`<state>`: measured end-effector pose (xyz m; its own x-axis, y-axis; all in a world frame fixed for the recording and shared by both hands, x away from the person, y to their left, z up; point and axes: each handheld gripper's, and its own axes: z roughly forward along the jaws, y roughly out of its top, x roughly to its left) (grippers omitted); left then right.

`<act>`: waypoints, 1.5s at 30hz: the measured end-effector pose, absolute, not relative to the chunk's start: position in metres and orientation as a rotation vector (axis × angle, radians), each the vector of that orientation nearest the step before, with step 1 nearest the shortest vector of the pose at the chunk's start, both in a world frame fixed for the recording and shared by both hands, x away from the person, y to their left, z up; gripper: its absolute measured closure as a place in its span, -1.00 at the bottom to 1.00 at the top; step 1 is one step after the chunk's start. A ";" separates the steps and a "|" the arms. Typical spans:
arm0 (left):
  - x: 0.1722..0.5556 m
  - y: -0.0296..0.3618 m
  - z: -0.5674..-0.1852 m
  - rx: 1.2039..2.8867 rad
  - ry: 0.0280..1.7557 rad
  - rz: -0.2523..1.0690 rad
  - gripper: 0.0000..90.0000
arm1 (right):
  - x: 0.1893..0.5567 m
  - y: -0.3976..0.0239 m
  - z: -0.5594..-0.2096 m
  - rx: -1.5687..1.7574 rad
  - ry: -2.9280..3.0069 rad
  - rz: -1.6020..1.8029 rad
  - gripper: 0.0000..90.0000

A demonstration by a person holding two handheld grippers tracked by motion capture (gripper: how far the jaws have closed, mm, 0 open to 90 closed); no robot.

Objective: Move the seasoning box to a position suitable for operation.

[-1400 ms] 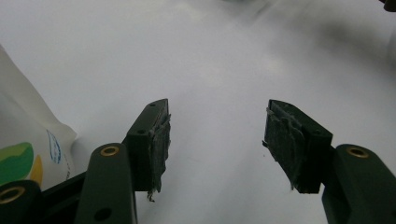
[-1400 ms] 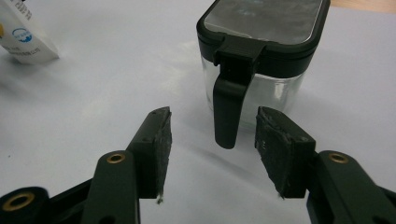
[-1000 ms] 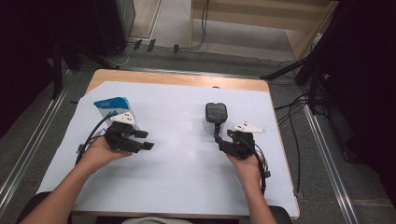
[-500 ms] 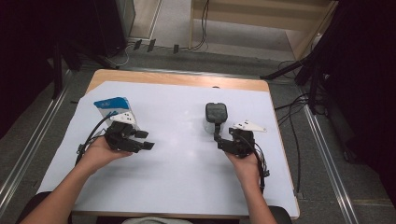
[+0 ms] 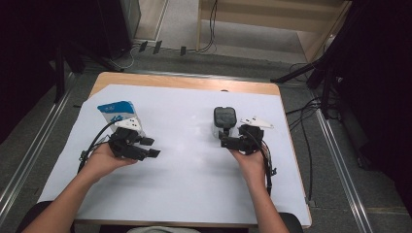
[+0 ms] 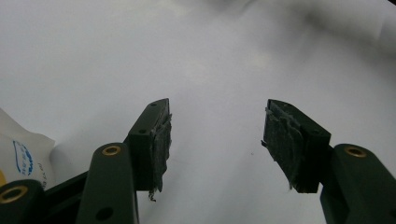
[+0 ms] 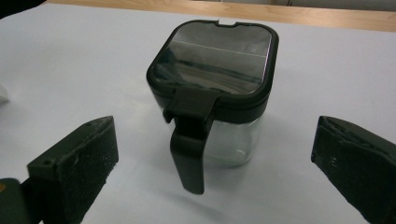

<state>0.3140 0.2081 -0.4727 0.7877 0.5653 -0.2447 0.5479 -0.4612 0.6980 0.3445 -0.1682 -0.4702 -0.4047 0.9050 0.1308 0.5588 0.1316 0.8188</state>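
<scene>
A clear glass jar (image 5: pixel 224 118) with a black hinged lid and a black handle stands right of the table's middle. In the right gripper view the jar (image 7: pixel 212 88) faces me, its handle hanging toward me. My right gripper (image 5: pixel 226 139) sits just before it. Its jaws have just been opening and now stand wide; the handle is in the gap of my right gripper (image 7: pixel 213 128), touched by neither pad. My left gripper (image 5: pixel 149 147) rests open over the white sheet, nothing between its jaws (image 6: pixel 215 126). A blue and white pouch (image 5: pixel 119 112) lies behind it.
A white sheet (image 5: pixel 194 189) covers the wooden table (image 5: pixel 184 82). A corner of the pouch (image 6: pixel 21 156) shows at the lower left of the left gripper view. Cables trail from both grippers. Metal rails and dark stands flank the table on the floor.
The right gripper's jaws have spread apart in front of the jar. Both hands have stayed about where they were, and the jar and pouch have not moved.
</scene>
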 end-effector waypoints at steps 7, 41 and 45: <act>0.312 0.207 -0.473 2.157 0.815 0.020 -0.05 | 0.361 -0.161 -0.472 1.438 1.988 1.159 -1.00; 0.307 0.211 -0.475 2.160 0.838 0.016 -0.05 | 0.403 -0.131 -0.492 1.487 1.997 1.057 -0.84; 0.307 0.211 -0.476 2.161 0.841 0.021 -0.05 | 0.403 -0.131 -0.492 1.490 1.997 1.057 -0.84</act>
